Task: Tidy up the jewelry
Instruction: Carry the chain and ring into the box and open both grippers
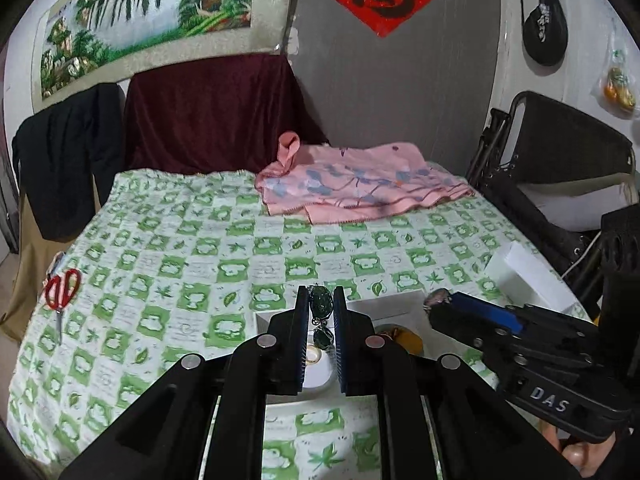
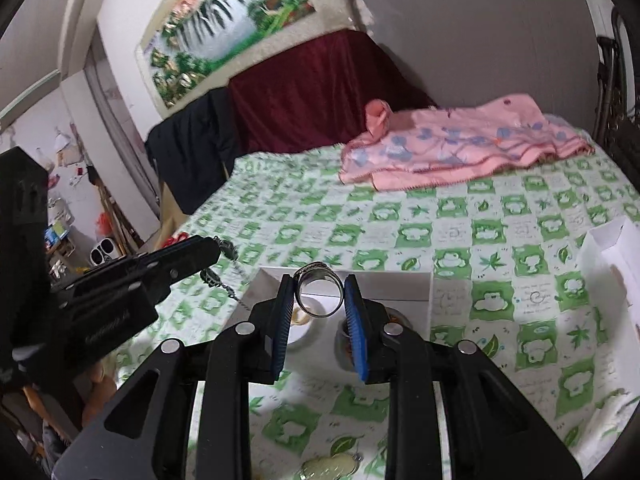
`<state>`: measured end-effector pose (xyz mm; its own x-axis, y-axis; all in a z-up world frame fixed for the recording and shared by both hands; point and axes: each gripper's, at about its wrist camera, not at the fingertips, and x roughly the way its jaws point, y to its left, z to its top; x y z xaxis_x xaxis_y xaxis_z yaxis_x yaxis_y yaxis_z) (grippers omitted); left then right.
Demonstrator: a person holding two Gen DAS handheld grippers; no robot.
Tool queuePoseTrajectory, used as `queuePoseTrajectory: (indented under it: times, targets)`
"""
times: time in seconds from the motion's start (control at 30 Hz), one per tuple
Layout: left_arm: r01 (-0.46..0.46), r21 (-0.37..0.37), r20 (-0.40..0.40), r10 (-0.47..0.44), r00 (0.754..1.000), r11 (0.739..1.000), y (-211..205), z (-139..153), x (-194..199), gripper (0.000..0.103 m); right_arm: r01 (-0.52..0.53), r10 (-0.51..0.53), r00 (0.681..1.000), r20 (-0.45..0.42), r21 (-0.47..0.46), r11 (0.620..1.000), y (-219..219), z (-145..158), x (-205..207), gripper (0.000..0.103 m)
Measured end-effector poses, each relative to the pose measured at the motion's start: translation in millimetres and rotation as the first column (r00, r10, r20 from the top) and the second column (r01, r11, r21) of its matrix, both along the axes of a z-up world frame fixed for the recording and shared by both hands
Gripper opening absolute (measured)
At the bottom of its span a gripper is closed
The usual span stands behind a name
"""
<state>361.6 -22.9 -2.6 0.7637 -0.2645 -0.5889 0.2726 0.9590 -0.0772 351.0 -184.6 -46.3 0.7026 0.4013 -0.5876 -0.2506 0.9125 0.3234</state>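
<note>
My left gripper (image 1: 321,306) is shut on a dark green pendant (image 1: 320,304) with a second green bead hanging below on a chain. It hangs above a white jewelry box (image 1: 400,308) on the bed. My right gripper (image 2: 319,289) is shut on a silver ring (image 2: 319,290), held above the same white box (image 2: 384,286). A small white dish (image 2: 300,330) and an orange-brown piece (image 2: 394,316) lie in the box. The left gripper with its dangling pendant (image 2: 224,246) shows at the left of the right wrist view. The right gripper (image 1: 440,298) shows at the right of the left wrist view.
The bed has a green-and-white checked sheet (image 1: 200,240). A pink blanket (image 1: 360,184) lies at the far side. Red scissors (image 1: 62,288) lie at the left edge. A white box lid (image 2: 612,256) stands to the right. A pale green pendant (image 2: 332,466) lies near the front edge.
</note>
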Motion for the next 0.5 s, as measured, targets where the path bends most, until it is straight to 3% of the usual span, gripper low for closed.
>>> queuePoseTrajectory:
  times: [0.27, 0.37, 0.5]
  targets:
    - [-0.013, 0.015, -0.115, 0.015, 0.993, 1.0, 3, -48, 30, 0.012, 0.036, -0.038, 0.996, -0.083, -0.018, 0.999, -7, -38, 21, 0.025]
    - [-0.013, 0.017, -0.182, 0.016, 0.983, 1.0, 6, -67, 40, 0.013, 0.043, -0.044, 0.993, -0.109, -0.007, 0.999, -10, -48, 25, 0.033]
    - [-0.023, 0.033, -0.224, 0.029, 0.974, 0.999, 8, -81, 46, 0.026, 0.057, -0.058, 0.993, -0.104, -0.012, 0.998, -14, -51, 23, 0.037]
